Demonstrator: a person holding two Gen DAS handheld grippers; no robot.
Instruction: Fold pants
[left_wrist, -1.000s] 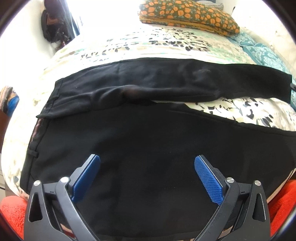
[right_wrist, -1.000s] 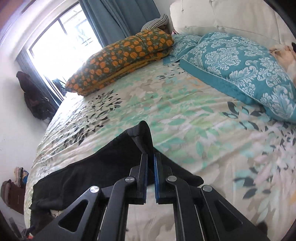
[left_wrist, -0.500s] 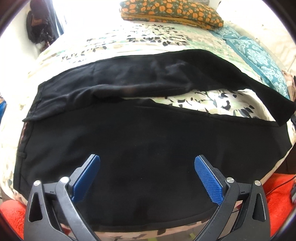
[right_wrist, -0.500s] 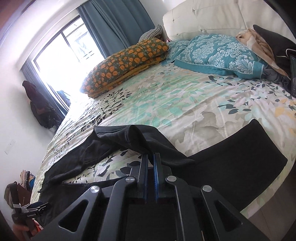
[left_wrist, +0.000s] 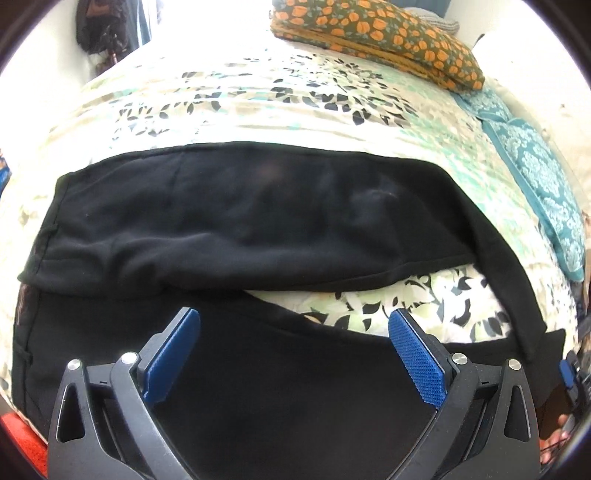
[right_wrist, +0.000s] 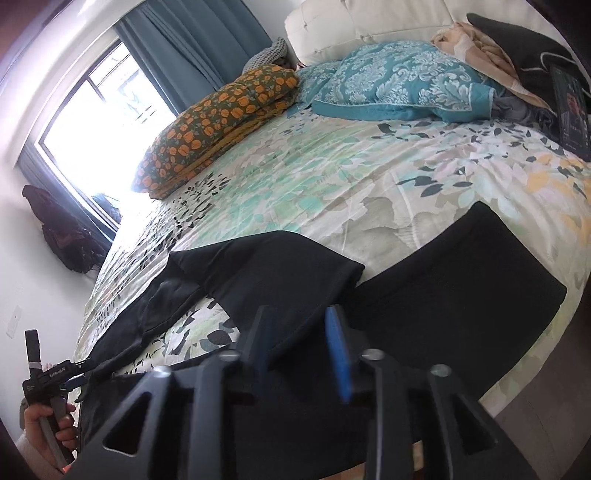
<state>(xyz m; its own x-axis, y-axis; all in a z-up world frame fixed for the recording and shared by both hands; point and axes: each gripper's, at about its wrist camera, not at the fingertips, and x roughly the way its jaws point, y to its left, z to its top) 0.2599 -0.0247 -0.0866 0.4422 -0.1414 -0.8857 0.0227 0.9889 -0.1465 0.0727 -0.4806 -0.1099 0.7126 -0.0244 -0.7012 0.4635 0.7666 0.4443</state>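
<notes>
Black pants (left_wrist: 258, 221) lie across the flowered bedsheet (left_wrist: 258, 92). The far leg (right_wrist: 280, 269) is pulled over at an angle, so its cuff end rests on the near leg (right_wrist: 461, 288). My right gripper (right_wrist: 299, 332) hovers at that cuff with its jaws opening; cloth lies between the blue pads (right_wrist: 338, 354) but they do not press on it. My left gripper (left_wrist: 293, 332) stands open above the near leg close to the crotch, nothing between its pads. In the right wrist view a hand (right_wrist: 40, 417) holds the left gripper (right_wrist: 55, 373) at the waist end.
An orange-flowered pillow (left_wrist: 376, 33) and teal pillows (right_wrist: 402, 77) lie at the head of the bed. A dark tablet (right_wrist: 570, 107) and crumpled clothes sit at the far right corner. Red fabric (left_wrist: 18, 432) shows below the bed's near edge. A window (right_wrist: 99, 136) is on the left.
The right gripper carried the far leg's cuff across and down onto the near leg, then its jaws parted. The left gripper shifted along the pants and stayed open.
</notes>
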